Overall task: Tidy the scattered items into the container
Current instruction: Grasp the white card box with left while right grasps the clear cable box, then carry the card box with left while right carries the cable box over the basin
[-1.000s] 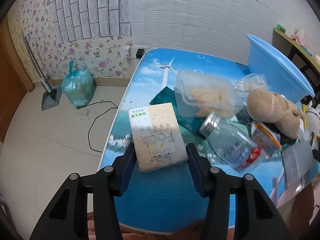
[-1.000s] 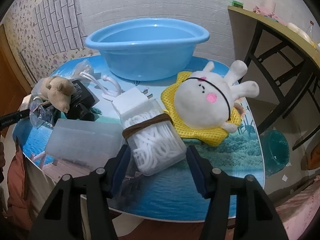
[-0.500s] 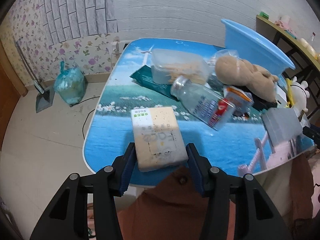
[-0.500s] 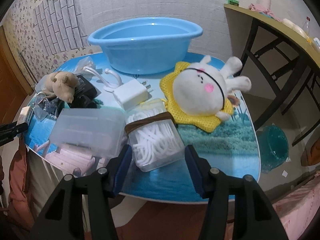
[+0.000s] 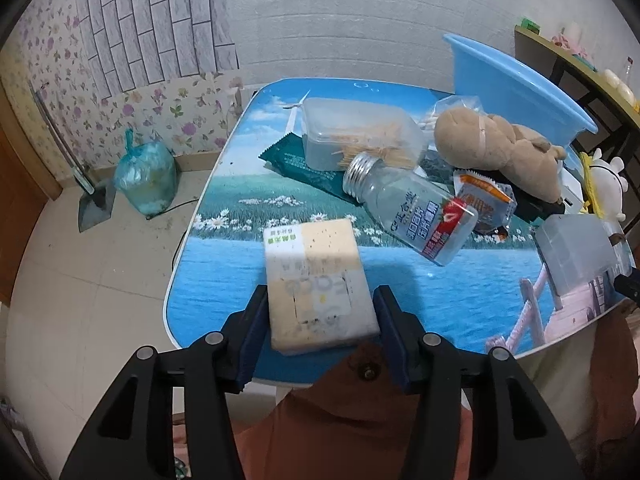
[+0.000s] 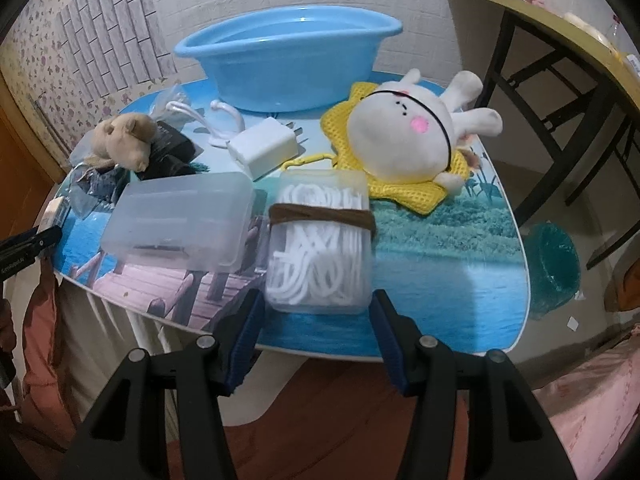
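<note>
Your left gripper [image 5: 320, 316]: jaws just widened slightly, pads clamp yellow sponge [image 5: 316, 280]. Your right gripper [image 6: 316, 320]: jaws half apart, clamped on floss box [image 6: 320, 248].

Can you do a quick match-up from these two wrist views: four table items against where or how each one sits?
Items:
1. tissue pack
2. box of white floss picks
3. blue basin
4. clear bottle

Places or states:
a. lying on its side, metal cap toward the toothpick box
b. between the right gripper jaws
c. at the table's far edge, by the wall
d. between the left gripper jaws

Pairs: 1-d, 2-b, 3-c, 4-a
</note>
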`<state>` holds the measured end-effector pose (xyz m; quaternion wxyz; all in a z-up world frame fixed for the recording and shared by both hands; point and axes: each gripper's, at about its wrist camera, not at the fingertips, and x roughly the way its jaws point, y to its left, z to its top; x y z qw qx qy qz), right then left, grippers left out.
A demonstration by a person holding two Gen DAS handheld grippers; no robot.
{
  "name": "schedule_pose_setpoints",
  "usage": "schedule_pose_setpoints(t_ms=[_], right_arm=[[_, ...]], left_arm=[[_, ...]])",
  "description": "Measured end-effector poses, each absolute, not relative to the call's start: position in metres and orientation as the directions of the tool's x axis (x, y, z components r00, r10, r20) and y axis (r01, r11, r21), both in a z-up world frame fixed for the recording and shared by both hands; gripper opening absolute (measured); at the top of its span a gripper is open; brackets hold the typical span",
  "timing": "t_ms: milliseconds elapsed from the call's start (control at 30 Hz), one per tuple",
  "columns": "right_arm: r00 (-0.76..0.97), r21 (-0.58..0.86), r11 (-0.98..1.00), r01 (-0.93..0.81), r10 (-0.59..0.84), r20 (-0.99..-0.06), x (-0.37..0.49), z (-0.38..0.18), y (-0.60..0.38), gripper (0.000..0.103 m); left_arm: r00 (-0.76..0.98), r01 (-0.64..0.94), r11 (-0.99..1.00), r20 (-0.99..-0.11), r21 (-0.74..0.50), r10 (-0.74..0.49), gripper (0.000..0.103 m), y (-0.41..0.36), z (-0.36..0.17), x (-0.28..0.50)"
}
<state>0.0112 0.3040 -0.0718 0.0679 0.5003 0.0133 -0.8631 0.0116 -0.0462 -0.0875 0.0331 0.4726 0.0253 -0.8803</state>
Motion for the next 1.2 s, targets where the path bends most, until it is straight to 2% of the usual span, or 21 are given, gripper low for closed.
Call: schedule_pose_setpoints(t_ms=[133,167,200,367,833,1200], right_arm=[[-0.501,0.09,-0.99,0.106,-0.132,-0.855,0.008,-0.071,0.31,0.054],[-0.506,0.091,-0.99,0.106,-0.133,-0.852,0.007,-0.071,0.309,0.054],[-0.513,0.087,-0.99,0.108,-0.131,-0.848,0.007,-0.07,0.309,0.054],[-0.553,0.058,-0.99,0.125,-0.118,-0.825,0.007,-0.066,0.304,0.05],[-0.669,0.119,-0.976,0.183,-0.212,-0.713,0.011,-0.016,0.301,0.05],[-0.7,0.142,-0.964,0.227,-0.262,-0.664,-0.013,0.014,0.298,0.05]], left_arm=[[-0.566,0.085,-0.996,-0.823,-0.009,-0.041,0.055,-0.047,-0.089,0.008],[-0.57,0.077,-0.997,-0.821,-0.011,-0.035,0.049,-0.046,-0.088,0.008],[-0.576,0.07,-0.997,-0.817,-0.017,-0.027,0.048,-0.045,-0.087,0.009],[-0.6,0.053,-0.998,-0.8,-0.043,0.003,0.048,-0.042,-0.081,0.015],[-0.672,-0.014,-0.999,-0.74,-0.038,0.038,0.048,-0.017,-0.022,0.002],[-0.705,-0.134,-0.989,-0.695,-0.06,0.138,0.048,0.039,0.021,-0.048]])
